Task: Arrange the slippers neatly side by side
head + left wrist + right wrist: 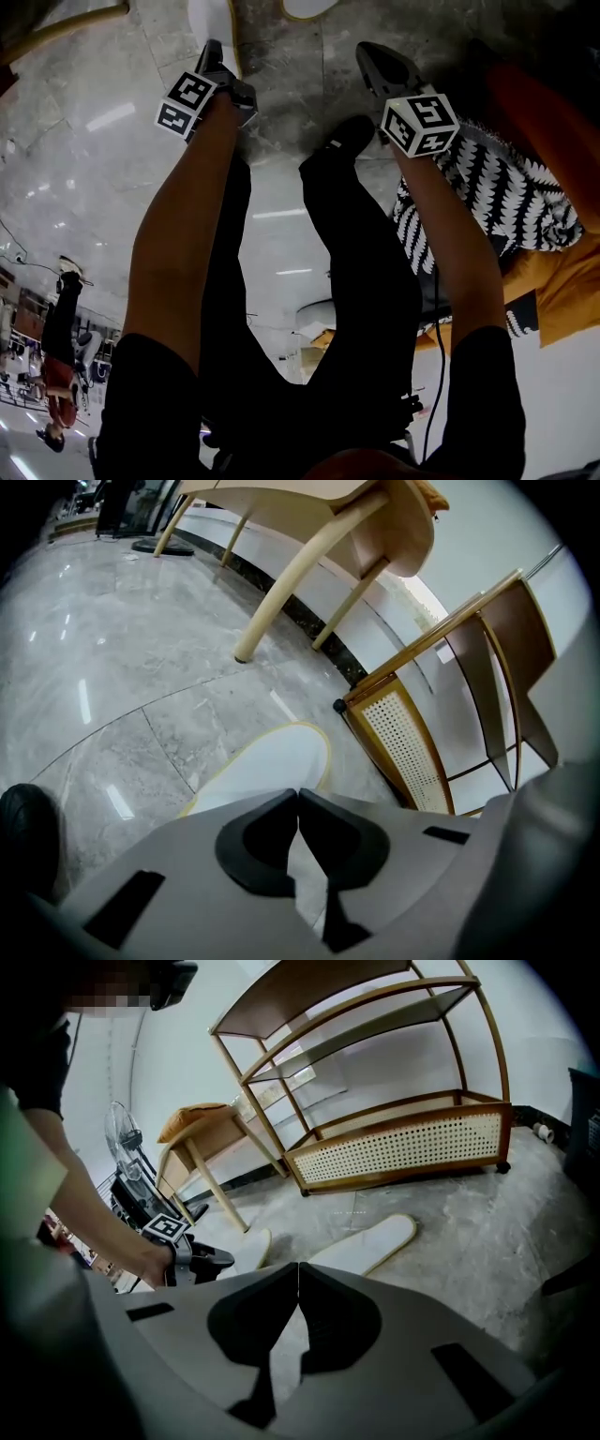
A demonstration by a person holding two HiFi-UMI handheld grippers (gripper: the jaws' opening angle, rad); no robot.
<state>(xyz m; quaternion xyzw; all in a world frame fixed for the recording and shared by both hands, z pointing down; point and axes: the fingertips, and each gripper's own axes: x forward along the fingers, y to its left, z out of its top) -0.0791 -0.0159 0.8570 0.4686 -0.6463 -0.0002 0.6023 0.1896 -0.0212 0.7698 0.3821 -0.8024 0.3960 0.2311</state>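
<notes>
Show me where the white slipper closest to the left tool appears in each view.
Head view: the slipper lies at the top edge, left of centre, just beyond the left tool.
Left gripper view: the slipper is in the lower middle, right above the shut tool.
Right gripper view: the slipper is left of centre, beside the left tool.
Landmark: the shelf with the woven panel, in both gripper views, not the head view.
</notes>
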